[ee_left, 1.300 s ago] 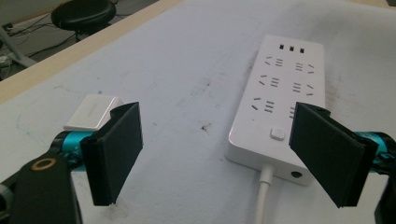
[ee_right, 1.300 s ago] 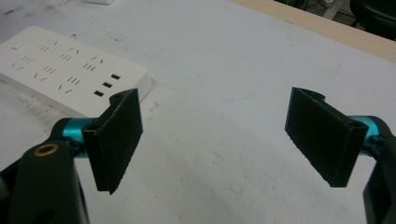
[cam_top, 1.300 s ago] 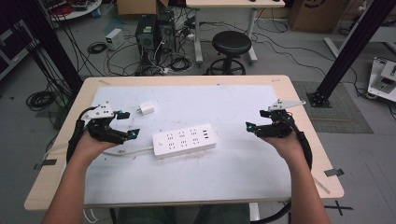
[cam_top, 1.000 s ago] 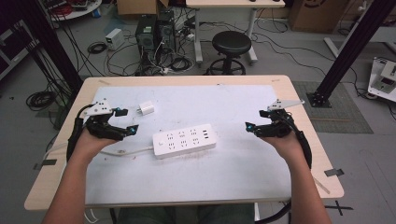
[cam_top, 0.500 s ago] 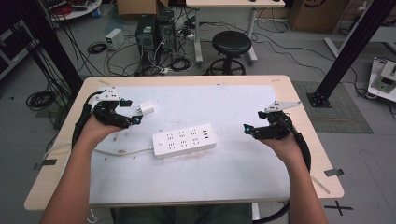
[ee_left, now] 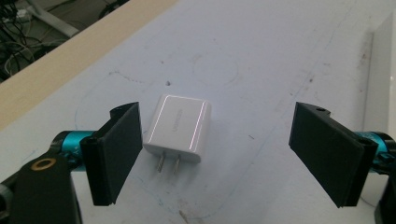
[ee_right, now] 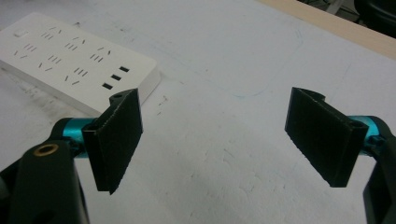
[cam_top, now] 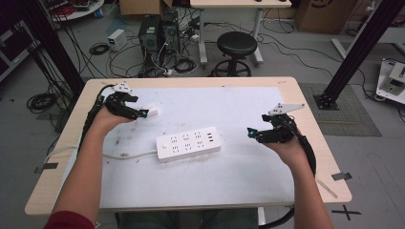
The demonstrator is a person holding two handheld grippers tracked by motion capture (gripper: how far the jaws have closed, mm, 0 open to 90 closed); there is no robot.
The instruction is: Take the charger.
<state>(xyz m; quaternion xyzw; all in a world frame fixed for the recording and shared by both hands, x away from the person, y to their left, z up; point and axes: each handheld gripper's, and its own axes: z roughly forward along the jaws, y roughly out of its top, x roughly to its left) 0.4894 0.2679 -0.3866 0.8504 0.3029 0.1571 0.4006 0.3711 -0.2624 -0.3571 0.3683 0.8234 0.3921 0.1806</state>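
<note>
Bench: pale wooden bench (cam_top: 67, 157) under a scuffed white mat (cam_top: 229, 181), faint pen outlines on it.
Room: grey floor with tangled cables, a black stool (cam_top: 237, 45) and computer towers (cam_top: 156, 29) behind.
Charger: small glossy white plug cube (ee_left: 178, 127), rounded corners, two metal prongs, lying flat at the mat's far left.
Power strip: long white power strip (cam_top: 189, 143) mid-mat, cord trailing left.
Left gripper: left gripper (ee_left: 229, 156), jaws spread wide around the charger, nearer the left-hand one, not gripping.
Right gripper: right gripper (ee_right: 224, 140), jaws spread over bare mat; its view shows the strip's socket slots close up.
</note>
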